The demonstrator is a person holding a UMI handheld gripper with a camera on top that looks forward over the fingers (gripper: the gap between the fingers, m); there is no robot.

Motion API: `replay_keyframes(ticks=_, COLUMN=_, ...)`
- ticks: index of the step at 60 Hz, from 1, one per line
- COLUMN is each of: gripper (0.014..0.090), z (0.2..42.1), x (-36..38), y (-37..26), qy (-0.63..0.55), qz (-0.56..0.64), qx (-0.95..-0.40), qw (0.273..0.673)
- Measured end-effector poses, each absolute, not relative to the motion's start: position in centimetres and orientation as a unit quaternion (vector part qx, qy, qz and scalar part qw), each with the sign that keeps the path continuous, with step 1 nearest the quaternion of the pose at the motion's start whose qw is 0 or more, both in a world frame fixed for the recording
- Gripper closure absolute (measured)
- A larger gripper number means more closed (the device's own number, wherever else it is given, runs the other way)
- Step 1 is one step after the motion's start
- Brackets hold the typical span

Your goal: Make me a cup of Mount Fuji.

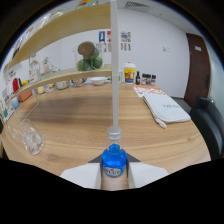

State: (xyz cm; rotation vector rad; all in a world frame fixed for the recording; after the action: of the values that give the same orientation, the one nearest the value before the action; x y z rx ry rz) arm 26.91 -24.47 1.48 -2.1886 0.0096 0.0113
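Between my gripper point(114, 172) fingers point(80, 176) sits a small blue bottle point(114, 161) with a pale cap, its neck pointing forward away from me. Both white fingers seem to press against its sides, so I read the claw as closed on the bottle, though the lower part of the bottle and the finger roots are lost in the black band under the view. A thin white rod point(113, 65) rises straight from just above the cap and runs out of sight overhead; I cannot tell what it is or whether it touches the bottle.

Beyond the fingers lies the wooden table point(90, 125). Off to the left on it stands a clear glass point(31, 139) that looks to hold ice, its outline hard to pick out against the wood. Further along on the right lies a folded white cloth point(166, 108), and just past that a printed sheet point(146, 91) whose text I cannot read. A dark chair point(210, 125) stands at the table's right side, partly cut off.

At the far edge of the table stand a yellow-and-white container point(129, 73) and a few small dark jars point(146, 78). A wooden shelf point(60, 81) runs along the left wall, carrying bowls and small items too tiny to name. On it rests a glass jar point(89, 56) with green and brown round things inside. A dark door point(198, 62) stands in the white wall at the right.
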Motion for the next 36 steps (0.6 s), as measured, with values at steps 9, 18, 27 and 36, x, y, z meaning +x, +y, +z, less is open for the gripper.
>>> replay_keyframes(ticks=9, gripper=0.0674, z=1.2, x=27.2, y=-25.2, qy=0.011, qz=-0.007, qx=-0.895, qw=0.447)
replay_keyframes(ticks=18, gripper=0.0439, z=2.0, x=27.5, y=-26.2, qy=0.033, qz=-0.027, qx=-0.899, qw=0.435)
replay_keyframes(ticks=27, gripper=0.0196, z=6.3, x=27.5, y=-27.7, qy=0.065, qz=-0.073, qx=-0.889, qw=0.448)
replay_keyframes(ticks=36, gripper=0.0195, z=12.5, x=22.3, y=-28.5, qy=0.062, qz=-0.074, qx=-0.868, qw=0.487)
